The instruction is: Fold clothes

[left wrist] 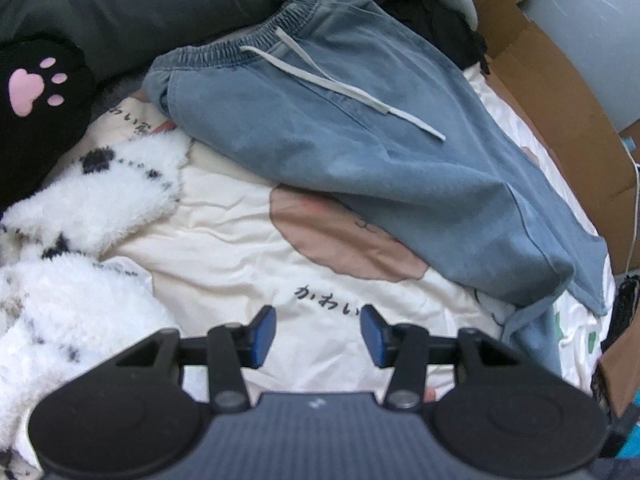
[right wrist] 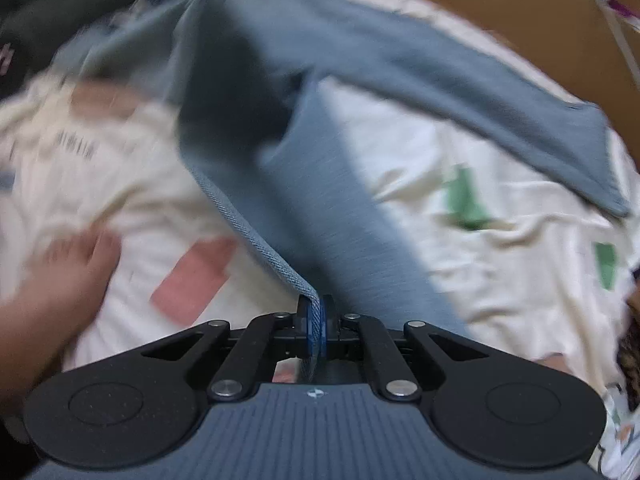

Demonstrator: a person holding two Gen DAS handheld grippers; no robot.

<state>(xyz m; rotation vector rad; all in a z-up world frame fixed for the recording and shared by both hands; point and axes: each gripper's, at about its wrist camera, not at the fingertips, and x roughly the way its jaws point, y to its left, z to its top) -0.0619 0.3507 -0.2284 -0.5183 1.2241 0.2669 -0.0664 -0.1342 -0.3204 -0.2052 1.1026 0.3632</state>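
While the left gripper (left wrist: 318, 336) gapes over "かわい" lettering (left wrist: 326, 300), the right gripper (right wrist: 316, 330) pinches blue trousers (right wrist: 304, 184)

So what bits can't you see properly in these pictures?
- Blue trousers, right wrist view: motion blur smears them; the waistband is cut off at the top.
- Cream bedsheet writing, left wrist view: partly behind the left gripper.
- Hand, right wrist view: blurred, cut off at the edge.

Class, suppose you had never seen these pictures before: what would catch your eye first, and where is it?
First, the blue trousers with a white drawstring, spread across the cream printed bedsheet. Next, the right gripper, shut on a trouser hem at the bottom of its view. The left gripper hangs open above the sheet, holding nothing.
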